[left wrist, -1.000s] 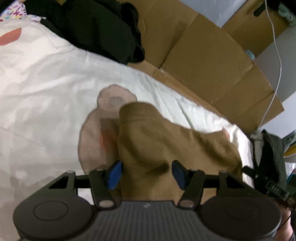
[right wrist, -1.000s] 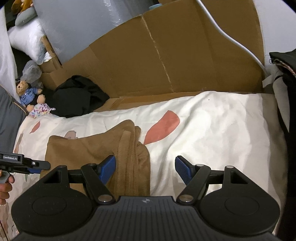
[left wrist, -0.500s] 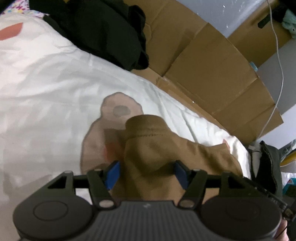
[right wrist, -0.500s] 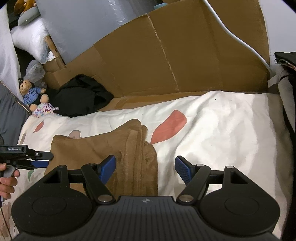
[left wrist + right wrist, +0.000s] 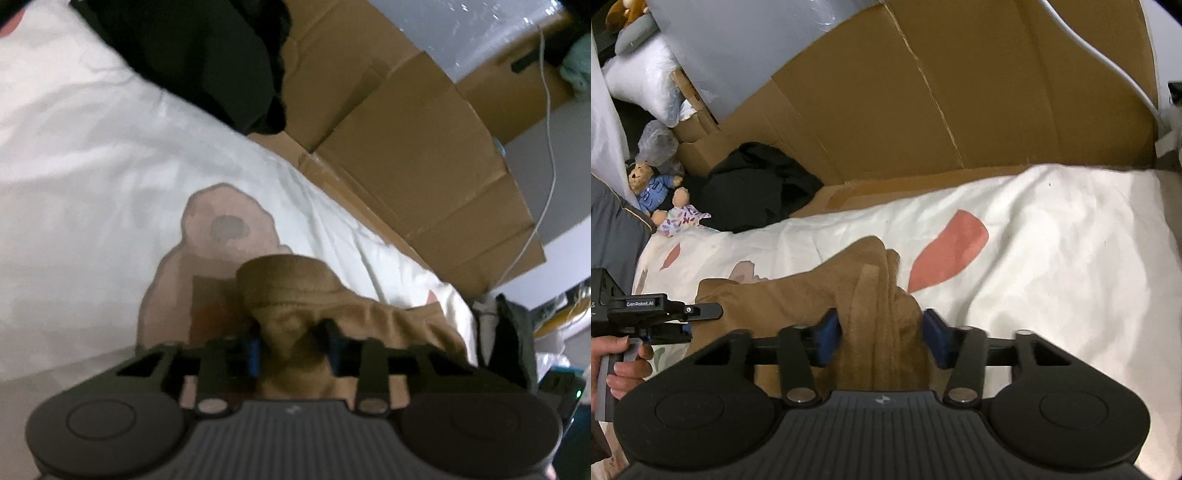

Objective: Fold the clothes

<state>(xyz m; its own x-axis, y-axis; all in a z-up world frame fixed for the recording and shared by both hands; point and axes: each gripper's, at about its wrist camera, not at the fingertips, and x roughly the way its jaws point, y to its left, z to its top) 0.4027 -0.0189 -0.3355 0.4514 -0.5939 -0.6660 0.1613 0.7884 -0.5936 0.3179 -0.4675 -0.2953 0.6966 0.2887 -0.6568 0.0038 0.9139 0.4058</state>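
Brown garment bunched mid-bed on white sheet, left tool closing on one end, right tool closing round the other (pads touching cloth), black clothes and teddy at far edge, cardboard behind.

A white bedsheet with a coral leaf print is covering the lower half of the right wrist view. Flattened cardboard is leaning behind it across the top. A heap of black clothing is lying at middle left, touching the sheet's far edge. A teddy bear in blue is sitting at far left. A white cable is hanging at upper right of the left wrist view.
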